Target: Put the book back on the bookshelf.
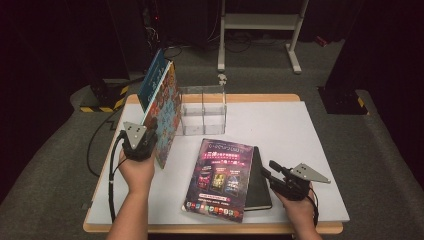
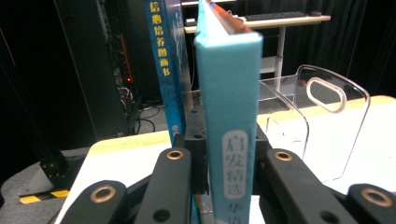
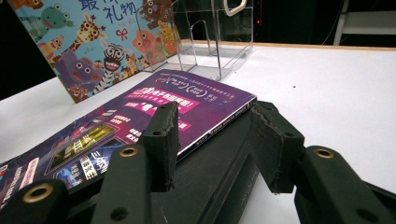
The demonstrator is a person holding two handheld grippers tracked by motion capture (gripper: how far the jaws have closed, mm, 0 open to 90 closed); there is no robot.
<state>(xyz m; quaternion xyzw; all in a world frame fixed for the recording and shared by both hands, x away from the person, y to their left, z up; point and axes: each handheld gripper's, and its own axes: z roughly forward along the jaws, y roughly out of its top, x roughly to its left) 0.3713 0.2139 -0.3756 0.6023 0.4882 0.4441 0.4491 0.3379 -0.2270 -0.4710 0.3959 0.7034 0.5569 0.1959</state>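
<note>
Left gripper: clamped on teal-spined picture book, upright at table's left edge beside clear acrylic rack. Right gripper: jaws half-open astride black notebook, apparently not gripping.

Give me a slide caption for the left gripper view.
Left gripper clamps a teal book upright by its spine, beside a clear acrylic book stand.

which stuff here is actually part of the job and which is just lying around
In the job:
- teal-spined book, upright, clamped in the left gripper
- blue book, standing beside it
- clear acrylic rack
- purple book and black notebook under it, at the right gripper, whose fingers stand apart

Lying about:
- white metal stand on the floor
- dark equipment rack
</note>
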